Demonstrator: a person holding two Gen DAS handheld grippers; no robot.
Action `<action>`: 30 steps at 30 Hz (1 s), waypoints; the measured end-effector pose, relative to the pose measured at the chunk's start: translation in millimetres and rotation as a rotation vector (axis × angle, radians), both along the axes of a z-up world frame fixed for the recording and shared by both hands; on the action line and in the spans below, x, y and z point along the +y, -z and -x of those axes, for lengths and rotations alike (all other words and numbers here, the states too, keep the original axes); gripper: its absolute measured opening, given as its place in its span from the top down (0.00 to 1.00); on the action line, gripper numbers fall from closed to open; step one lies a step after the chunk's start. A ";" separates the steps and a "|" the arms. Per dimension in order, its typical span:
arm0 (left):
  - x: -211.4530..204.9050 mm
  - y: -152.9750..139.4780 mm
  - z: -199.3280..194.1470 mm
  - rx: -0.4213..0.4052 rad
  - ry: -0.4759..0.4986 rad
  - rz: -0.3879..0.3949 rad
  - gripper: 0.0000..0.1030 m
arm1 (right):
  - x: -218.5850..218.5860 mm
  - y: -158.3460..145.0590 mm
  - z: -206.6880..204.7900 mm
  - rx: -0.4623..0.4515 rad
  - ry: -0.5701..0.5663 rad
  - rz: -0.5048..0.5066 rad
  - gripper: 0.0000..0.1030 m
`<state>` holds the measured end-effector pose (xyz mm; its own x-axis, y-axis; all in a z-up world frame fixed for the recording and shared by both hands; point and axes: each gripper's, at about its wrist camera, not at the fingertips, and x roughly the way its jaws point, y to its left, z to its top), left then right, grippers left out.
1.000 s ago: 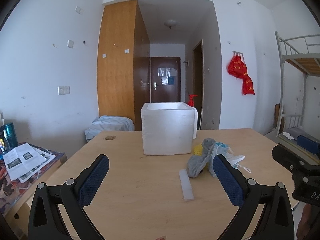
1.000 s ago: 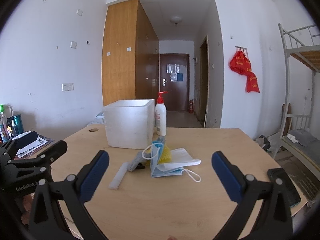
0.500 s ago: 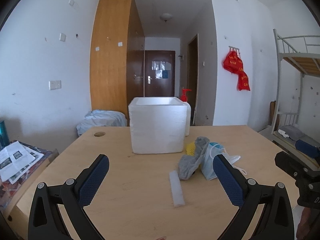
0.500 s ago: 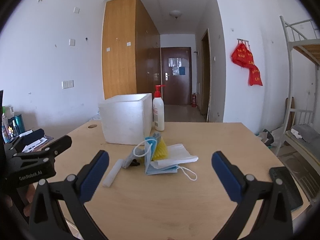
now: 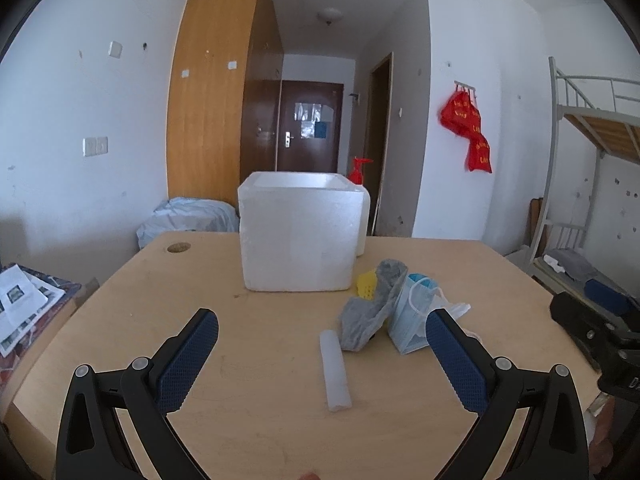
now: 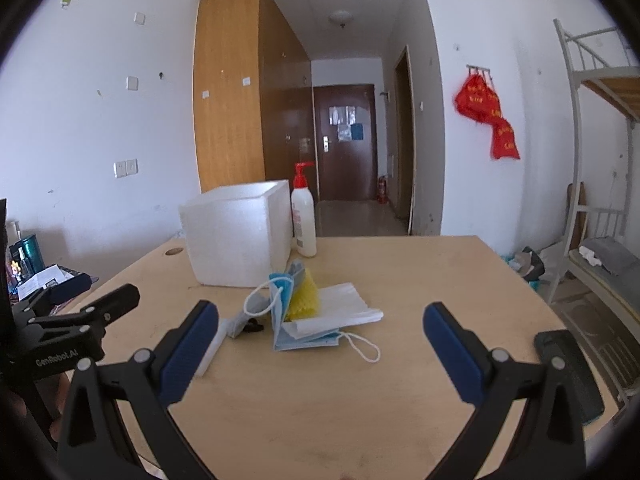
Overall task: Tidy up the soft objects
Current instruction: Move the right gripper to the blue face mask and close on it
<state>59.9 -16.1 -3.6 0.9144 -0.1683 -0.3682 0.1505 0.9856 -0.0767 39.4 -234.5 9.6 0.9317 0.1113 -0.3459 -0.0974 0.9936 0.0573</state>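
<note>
A white foam box [image 5: 298, 236] stands open-topped on the wooden table [image 5: 240, 420]; it also shows in the right wrist view [image 6: 240, 236]. In front of it lies a heap of soft things: a grey cloth [image 5: 372, 308], a yellow mesh piece [image 5: 366, 284], blue face masks [image 5: 412, 316] and a white foam strip [image 5: 335, 368]. The right wrist view shows the masks [image 6: 304, 332], the yellow piece [image 6: 304, 300] and white folded sheets [image 6: 348, 312]. My left gripper [image 5: 322, 360] is open and empty, before the heap. My right gripper [image 6: 320, 352] is open and empty, before the masks.
A white pump bottle with a red top [image 6: 303, 220] stands right of the box. A black phone [image 6: 568, 372] lies at the table's right edge. Papers [image 5: 20, 304] lie on a side table at left. A bunk bed [image 6: 600, 200] stands at right.
Both grippers have moved a little closer to the heap and the box, which look larger now. Both stay open and empty.
</note>
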 end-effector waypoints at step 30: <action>-6.6 -6.2 -47.8 0.026 0.016 -0.018 0.00 | 5.3 -4.1 -52.4 0.061 -0.046 0.006 0.00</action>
